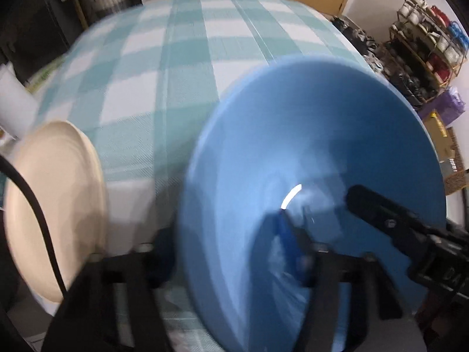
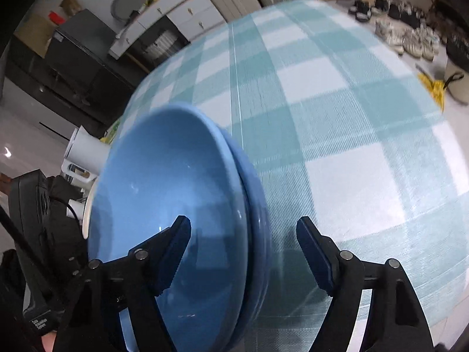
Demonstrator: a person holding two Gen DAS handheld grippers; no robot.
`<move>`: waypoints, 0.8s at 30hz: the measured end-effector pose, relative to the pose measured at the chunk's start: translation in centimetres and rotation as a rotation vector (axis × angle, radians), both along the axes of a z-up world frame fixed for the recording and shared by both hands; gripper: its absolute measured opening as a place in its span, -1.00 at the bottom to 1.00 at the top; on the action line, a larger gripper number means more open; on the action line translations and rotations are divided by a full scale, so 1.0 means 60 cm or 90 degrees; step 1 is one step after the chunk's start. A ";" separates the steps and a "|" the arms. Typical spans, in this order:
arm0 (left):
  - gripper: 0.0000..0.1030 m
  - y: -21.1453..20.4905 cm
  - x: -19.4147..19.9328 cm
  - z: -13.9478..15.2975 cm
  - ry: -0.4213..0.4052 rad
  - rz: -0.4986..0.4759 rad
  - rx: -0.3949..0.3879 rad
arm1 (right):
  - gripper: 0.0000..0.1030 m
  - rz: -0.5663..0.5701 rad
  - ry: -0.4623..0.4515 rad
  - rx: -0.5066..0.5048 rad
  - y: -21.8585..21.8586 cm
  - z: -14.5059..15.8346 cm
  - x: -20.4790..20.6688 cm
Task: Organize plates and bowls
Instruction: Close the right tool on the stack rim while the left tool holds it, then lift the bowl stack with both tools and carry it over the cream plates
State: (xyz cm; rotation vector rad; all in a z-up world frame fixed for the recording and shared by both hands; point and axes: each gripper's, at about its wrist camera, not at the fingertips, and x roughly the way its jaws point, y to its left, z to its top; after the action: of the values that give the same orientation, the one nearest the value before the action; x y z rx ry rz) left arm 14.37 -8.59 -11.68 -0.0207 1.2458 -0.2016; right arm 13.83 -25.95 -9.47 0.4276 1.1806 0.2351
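Note:
In the left wrist view a blue bowl (image 1: 310, 161) fills the right half, over the checked tablecloth (image 1: 181, 58). My left gripper (image 1: 231, 252) stands with one finger outside the rim and one finger (image 1: 288, 234) inside; whether it grips is unclear. The other gripper's black finger (image 1: 381, 214) reaches into the bowl from the right. A cream plate (image 1: 55, 205) lies at the left. In the right wrist view my right gripper (image 2: 243, 252) is open, its jaws astride the rims of two nested blue bowls (image 2: 167, 205), left finger (image 2: 173, 249) inside the top bowl.
The teal-and-white checked cloth (image 2: 337, 132) covers the table. A white container (image 2: 88, 152) stands at the table's left edge. Shoes and a shoe rack (image 1: 425, 44) are on the floor beyond the table, cabinets (image 2: 181, 8) behind it.

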 end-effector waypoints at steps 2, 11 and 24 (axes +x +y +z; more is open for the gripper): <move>-0.26 0.004 -0.001 -0.002 0.015 -0.001 -0.049 | 0.22 0.004 0.007 0.018 0.005 -0.004 0.000; -0.40 0.009 -0.003 0.002 0.022 0.015 -0.074 | -0.29 -0.028 0.029 0.043 -0.006 -0.013 0.004; -0.41 0.012 -0.013 0.007 0.020 0.019 -0.056 | -0.50 0.015 0.003 -0.048 0.020 -0.002 -0.004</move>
State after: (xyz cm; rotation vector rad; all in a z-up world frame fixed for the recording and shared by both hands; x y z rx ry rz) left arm 13.59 -7.84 -11.28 -0.1189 1.2663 -0.2316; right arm 13.60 -24.77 -9.58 0.3477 1.1954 0.2097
